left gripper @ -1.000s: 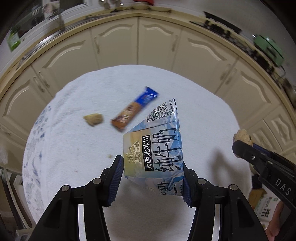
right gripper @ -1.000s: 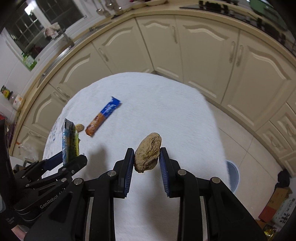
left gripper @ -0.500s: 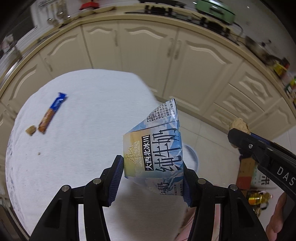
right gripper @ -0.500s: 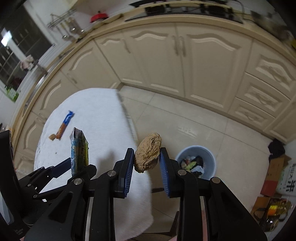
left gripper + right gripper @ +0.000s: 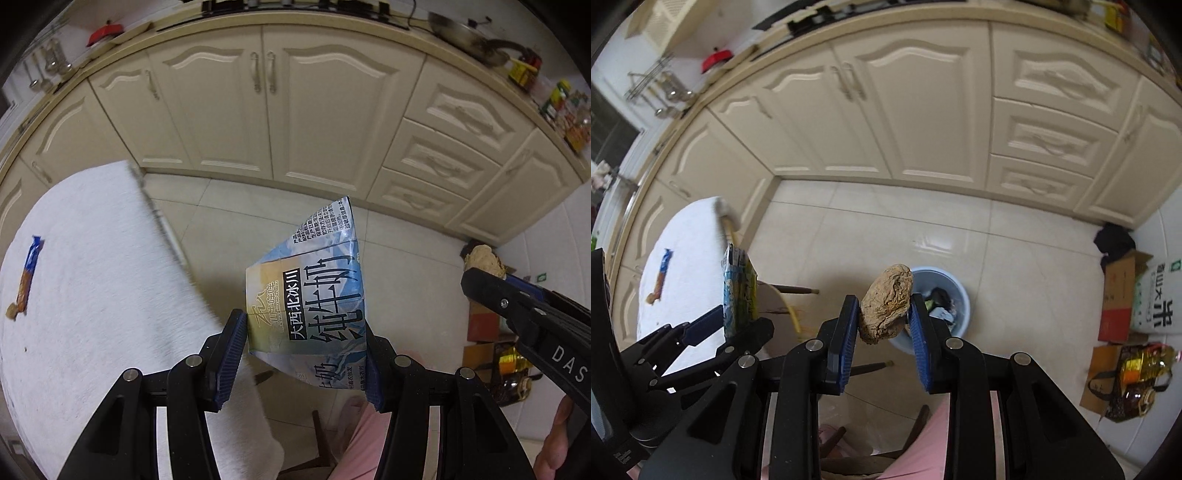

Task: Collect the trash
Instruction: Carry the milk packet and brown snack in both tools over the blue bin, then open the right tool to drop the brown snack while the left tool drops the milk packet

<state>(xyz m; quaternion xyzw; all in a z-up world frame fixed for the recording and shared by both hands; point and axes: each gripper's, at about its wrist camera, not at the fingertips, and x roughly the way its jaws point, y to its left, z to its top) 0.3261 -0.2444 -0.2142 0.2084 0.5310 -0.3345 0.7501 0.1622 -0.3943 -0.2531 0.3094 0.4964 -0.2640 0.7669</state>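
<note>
Left tool (image 5: 304,354) clamping milk carton (image 5: 310,302), right tool (image 5: 884,325) gripping brown lump (image 5: 886,304)

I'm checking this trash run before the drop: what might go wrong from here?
The brown lump sits pinched near the tips of the right tongs, so it may slip out before reaching the blue bin. The milk carton in the left tongs hangs over bare floor; released there, it would probably miss. The wrapper on the white cloth might get forgotten.

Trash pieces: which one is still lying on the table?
The snack bar wrapper, orange and blue, with a crumb beside it; the milk carton and brown lump are held in grippers.
</note>
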